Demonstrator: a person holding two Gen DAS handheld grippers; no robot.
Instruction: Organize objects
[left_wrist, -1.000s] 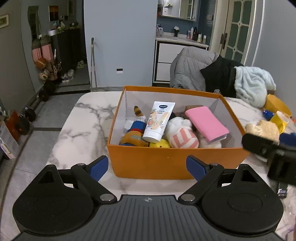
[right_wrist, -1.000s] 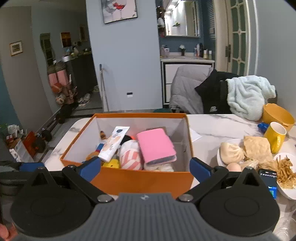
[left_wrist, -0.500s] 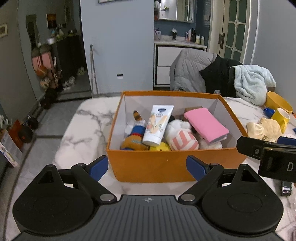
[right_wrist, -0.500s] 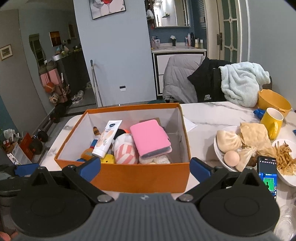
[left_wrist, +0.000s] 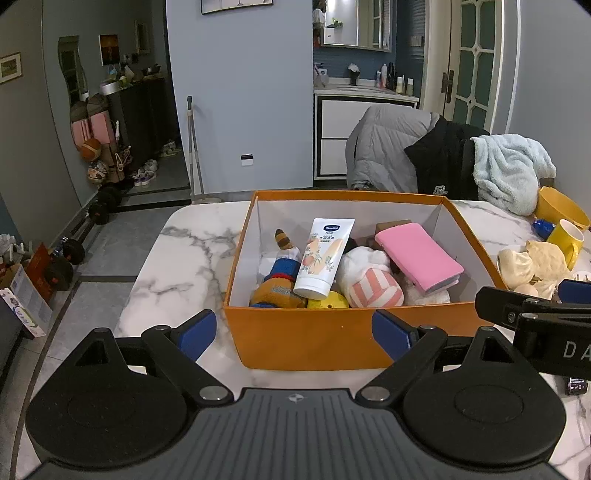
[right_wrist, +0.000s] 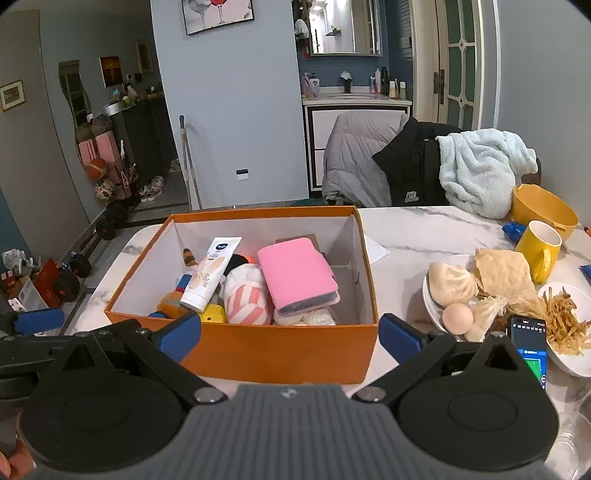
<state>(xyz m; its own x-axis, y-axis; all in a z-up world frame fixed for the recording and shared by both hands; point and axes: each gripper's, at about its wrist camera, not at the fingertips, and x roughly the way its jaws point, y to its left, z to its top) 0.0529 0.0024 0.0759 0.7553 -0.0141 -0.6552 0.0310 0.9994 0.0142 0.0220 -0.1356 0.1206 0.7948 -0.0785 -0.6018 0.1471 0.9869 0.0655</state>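
Note:
An orange box (left_wrist: 314, 343) (right_wrist: 266, 358) stands on the marble table (left_wrist: 192, 251). Inside lie a white lotion tube (left_wrist: 323, 258) (right_wrist: 210, 275), a pink wallet (left_wrist: 419, 256) (right_wrist: 297, 277), a striped plush (left_wrist: 375, 291) (right_wrist: 245, 302), a brown and blue plush toy (left_wrist: 279, 284) and a yellow item (left_wrist: 327, 301). My left gripper (left_wrist: 293, 332) is open, close in front of the box, holding nothing. My right gripper (right_wrist: 290, 338) is open too, level with the box's near wall, and empty. The right gripper's arm (left_wrist: 539, 328) shows at the right of the left wrist view.
Right of the box are a plate with buns and an egg (right_wrist: 452, 295), a plate of fries (right_wrist: 563, 325), a phone (right_wrist: 528, 347), a yellow mug (right_wrist: 539, 249) and a yellow bowl (right_wrist: 543, 210). Chairs draped with jackets and a light blue blanket (right_wrist: 484, 170) stand behind the table.
Both grippers have drawn back and risen from the box, so more of the room and the table shows. Both stay open and empty. The box contents have not moved.

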